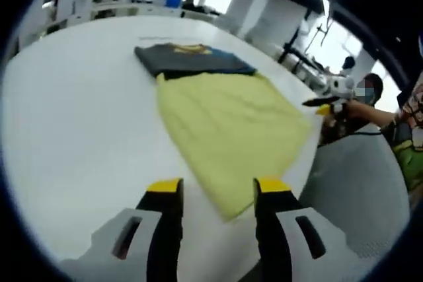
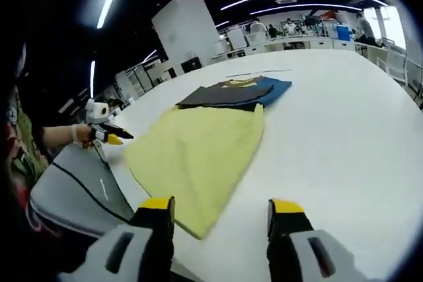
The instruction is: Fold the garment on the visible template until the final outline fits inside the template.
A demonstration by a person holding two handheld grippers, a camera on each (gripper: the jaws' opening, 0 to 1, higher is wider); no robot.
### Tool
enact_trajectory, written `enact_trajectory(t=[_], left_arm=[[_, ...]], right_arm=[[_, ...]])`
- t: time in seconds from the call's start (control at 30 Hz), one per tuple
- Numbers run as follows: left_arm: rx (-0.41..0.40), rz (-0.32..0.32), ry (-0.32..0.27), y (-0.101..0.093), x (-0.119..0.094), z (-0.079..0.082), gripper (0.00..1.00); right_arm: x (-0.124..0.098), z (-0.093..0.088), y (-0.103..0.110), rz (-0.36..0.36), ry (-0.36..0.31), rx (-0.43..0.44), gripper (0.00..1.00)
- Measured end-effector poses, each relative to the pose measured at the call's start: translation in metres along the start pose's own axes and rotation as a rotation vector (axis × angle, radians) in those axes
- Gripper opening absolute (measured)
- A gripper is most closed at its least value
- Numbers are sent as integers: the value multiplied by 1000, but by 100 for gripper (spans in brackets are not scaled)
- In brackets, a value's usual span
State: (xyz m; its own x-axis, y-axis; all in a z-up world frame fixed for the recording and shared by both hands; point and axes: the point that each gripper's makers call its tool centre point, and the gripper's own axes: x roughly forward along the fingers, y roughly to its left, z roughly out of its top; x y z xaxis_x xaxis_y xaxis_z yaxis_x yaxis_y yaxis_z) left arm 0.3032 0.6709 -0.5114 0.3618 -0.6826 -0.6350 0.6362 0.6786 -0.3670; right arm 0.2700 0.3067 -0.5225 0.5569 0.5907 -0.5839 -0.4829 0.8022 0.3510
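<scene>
Both tongs (image 1: 217, 186) (image 2: 222, 207) gape apart over a soft yellow garment (image 1: 228, 125), rumpled, on a smooth white table (image 1: 73, 110).

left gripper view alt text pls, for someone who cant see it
A yellow garment lies spread flat on a white table, with a folded dark garment at its far end. The left gripper hovers open, its yellow-tipped jaws above the yellow garment's near corner. At the right, a person's hand holds the other gripper off the table's edge.

White table (image 1: 79, 117): yellow garment (image 1: 228, 123) flat, dark folded garment (image 1: 192, 59) touching its far edge.
</scene>
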Motion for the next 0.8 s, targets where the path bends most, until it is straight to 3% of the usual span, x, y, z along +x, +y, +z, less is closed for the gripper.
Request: enact_trajectory(t=[0.37,0.47,0.67,0.8], left_arm=[[-50,-14,56,-6,1,-16,28],[-82,-22,57,-5,2,-17,24],[-80,-39,91,-8,4,-23,11],[-85,-39,109,-5,6,-27,3]], right_arm=[[2,-22,20,70,60,90,16],[5,-21,25,84,46,136,12],[9,-19,23,74,58,146,0],[8,-19,23,74,68,157,0]])
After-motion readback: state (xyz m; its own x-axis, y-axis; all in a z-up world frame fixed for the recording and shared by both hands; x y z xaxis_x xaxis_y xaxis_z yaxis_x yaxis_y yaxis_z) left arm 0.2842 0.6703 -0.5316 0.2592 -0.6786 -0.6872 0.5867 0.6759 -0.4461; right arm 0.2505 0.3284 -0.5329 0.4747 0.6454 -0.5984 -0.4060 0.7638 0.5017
